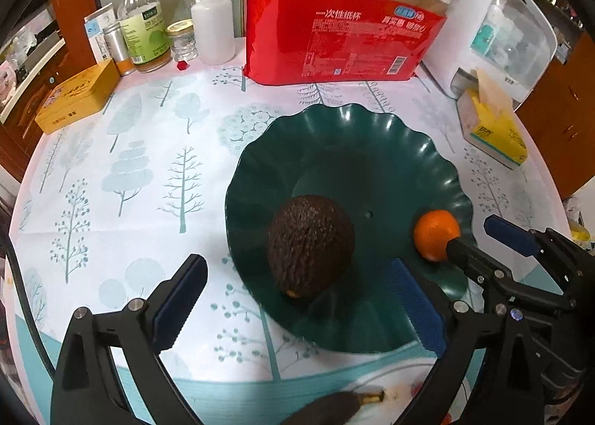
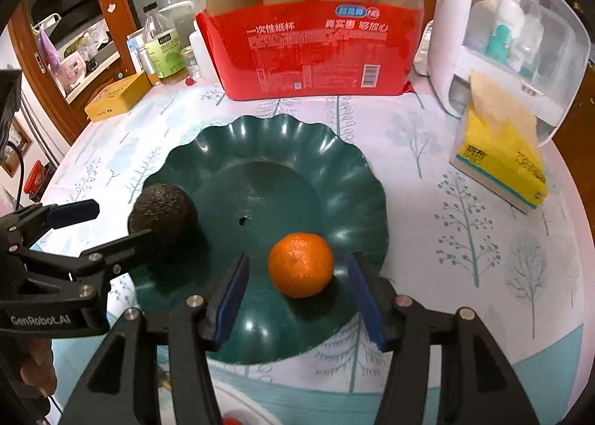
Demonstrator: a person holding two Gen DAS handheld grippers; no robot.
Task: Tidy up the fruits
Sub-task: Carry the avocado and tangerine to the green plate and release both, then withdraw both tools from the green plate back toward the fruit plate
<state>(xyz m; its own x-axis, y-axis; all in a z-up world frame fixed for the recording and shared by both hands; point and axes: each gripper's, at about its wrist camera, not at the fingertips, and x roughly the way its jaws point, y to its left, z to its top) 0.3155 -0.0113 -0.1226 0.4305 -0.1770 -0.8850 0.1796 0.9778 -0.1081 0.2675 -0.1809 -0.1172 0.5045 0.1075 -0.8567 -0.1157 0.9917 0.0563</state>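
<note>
Your left claw point(image 1: 301, 308) is wide open around the avocado point(image 1: 310, 244) in the green plate point(image 1: 334, 135), your right claw point(image 2: 297, 298) is open beside the orange point(image 2: 300, 264), and the red bag point(image 2: 316, 53) behind holds 4 cup stacks.

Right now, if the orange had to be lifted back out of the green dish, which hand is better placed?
Right. Its tongs straddle the orange, open with a gap on each side. The left tongs flank the avocado.
</note>
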